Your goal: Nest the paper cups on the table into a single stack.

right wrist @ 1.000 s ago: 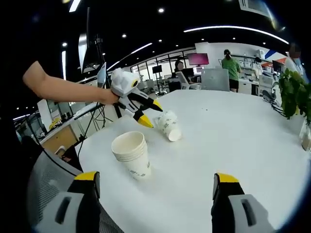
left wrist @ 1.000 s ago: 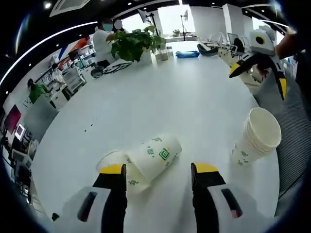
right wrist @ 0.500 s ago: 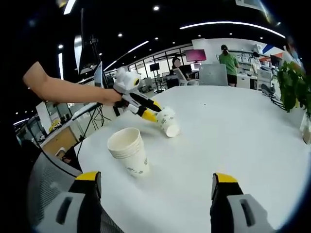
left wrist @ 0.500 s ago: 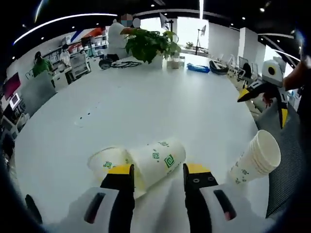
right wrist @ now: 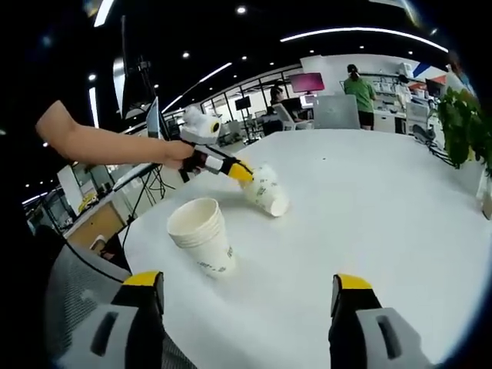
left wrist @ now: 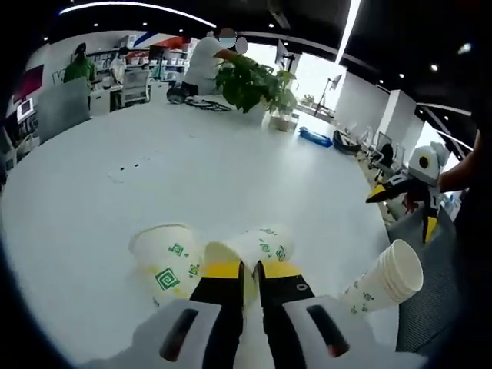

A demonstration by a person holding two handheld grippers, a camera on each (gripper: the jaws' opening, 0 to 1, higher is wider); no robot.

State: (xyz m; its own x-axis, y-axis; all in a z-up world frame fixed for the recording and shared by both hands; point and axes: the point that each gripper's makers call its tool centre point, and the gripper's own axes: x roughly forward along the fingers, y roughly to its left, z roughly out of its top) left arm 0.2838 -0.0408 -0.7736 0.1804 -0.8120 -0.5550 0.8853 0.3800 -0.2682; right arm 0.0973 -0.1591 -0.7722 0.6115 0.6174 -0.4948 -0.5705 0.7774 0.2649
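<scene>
Your left claw (left wrist: 244, 270) is pinched nearly shut on the rim of a lying cup (left wrist: 257, 247), a white paper cup with green square motifs that rests on its side on the white surface (left wrist: 192, 177), near the edge closest to you. A second lying cup (left wrist: 165, 254) of the same pattern sits just beside it, touching or perhaps partly nested with it; the yellow fingertips (left wrist: 223, 270) cover the place where the two meet, so you cannot tell which.

Close to the same edge, the cup stack (left wrist: 380, 280) stands upright on its base with its open mouth upward: several white cups with green marks low on the wall. In the right gripper view the cup stack (right wrist: 202, 234) shows ringed rims, one inside another, and stands apart from the lying cup (right wrist: 267, 192), where your left claw (right wrist: 238, 172) has closed on the cup's end.

Your right claw (right wrist: 244, 296) is spread wide and carries nothing, held above the surface (right wrist: 369, 200) edge; from the left gripper view your right claw (left wrist: 403, 207) hangs past the surface's edge, off beyond the stack. A potted plant (left wrist: 250, 81) stands toward the far edge.
</scene>
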